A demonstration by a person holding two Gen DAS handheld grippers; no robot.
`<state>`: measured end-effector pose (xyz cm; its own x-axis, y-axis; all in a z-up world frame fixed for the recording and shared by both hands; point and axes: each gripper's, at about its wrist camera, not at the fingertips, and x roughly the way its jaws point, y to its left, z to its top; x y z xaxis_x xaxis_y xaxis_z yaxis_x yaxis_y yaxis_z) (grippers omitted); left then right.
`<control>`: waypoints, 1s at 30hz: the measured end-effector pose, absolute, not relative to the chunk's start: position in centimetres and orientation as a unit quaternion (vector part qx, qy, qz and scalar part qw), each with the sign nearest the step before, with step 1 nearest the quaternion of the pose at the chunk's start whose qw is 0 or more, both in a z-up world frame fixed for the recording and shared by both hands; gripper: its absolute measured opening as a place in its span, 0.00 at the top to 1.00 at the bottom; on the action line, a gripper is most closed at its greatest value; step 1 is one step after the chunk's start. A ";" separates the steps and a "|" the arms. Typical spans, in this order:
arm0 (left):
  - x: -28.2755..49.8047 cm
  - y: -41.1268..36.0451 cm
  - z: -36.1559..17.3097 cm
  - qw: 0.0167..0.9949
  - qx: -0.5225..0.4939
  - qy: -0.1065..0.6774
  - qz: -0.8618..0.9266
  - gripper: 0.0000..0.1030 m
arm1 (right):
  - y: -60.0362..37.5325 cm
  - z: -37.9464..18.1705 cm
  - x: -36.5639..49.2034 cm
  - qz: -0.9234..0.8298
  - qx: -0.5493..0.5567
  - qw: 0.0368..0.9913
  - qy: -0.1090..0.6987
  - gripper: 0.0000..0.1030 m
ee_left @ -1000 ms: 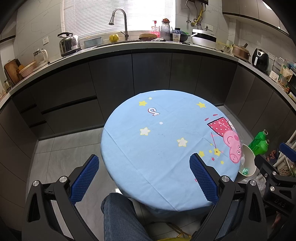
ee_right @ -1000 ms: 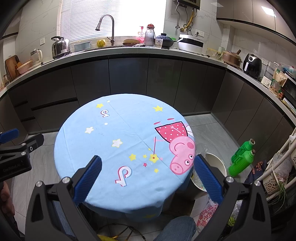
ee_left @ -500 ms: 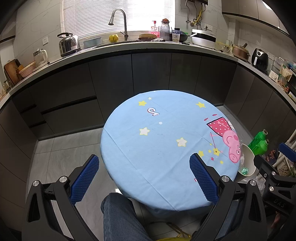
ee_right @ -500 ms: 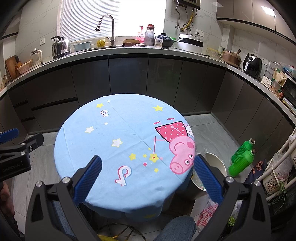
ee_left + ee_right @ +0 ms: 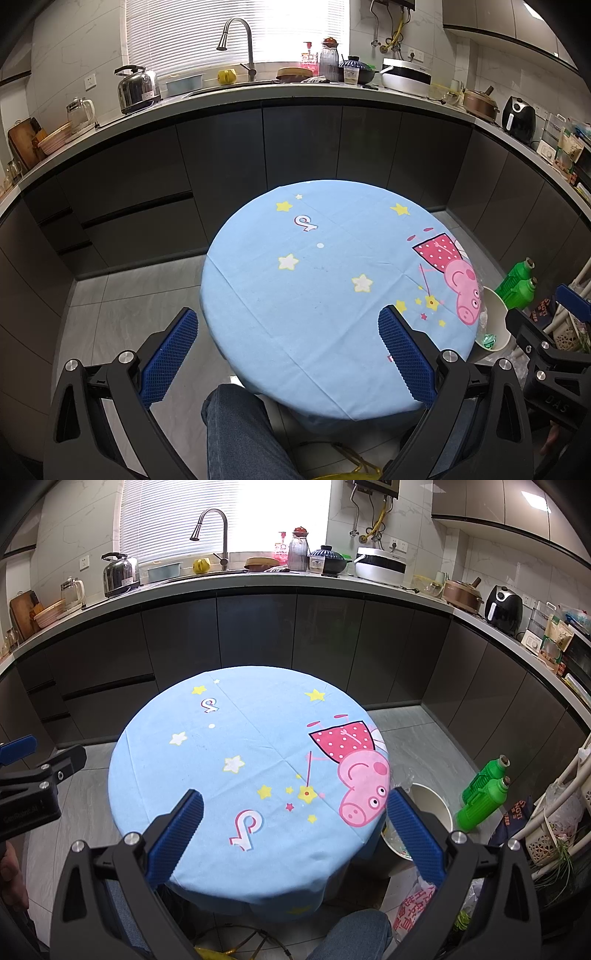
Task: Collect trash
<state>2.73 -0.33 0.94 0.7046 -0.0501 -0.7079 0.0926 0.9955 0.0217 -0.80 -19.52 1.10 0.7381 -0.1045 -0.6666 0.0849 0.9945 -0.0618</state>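
Kitchen table (image 5: 317, 280) shows no trash; both the left gripper (image 5: 286, 350) and right gripper (image 5: 295, 830) hang wide, empty; check the bin (image 5: 436, 805) before stopping

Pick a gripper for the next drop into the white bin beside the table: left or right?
Right, probably. The white bin sits beside the right gripper, next to its right finger. From the left gripper it lies past the table edge. Both are open, holding nothing.
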 end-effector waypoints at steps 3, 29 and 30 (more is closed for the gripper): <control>2.8 -0.3 0.9 0.923 0.029 0.382 -0.039 0.08 | -19.5 1.1 -0.8 -0.050 -0.014 0.932 0.359 0.03; 2.8 -0.2 0.8 0.923 0.029 0.381 -0.039 0.08 | -19.4 1.0 -0.8 -0.049 -0.014 0.931 0.361 0.03; 2.8 -0.2 0.8 0.923 0.028 0.381 -0.039 0.08 | -19.4 1.0 -0.8 -0.049 -0.014 0.931 0.361 0.03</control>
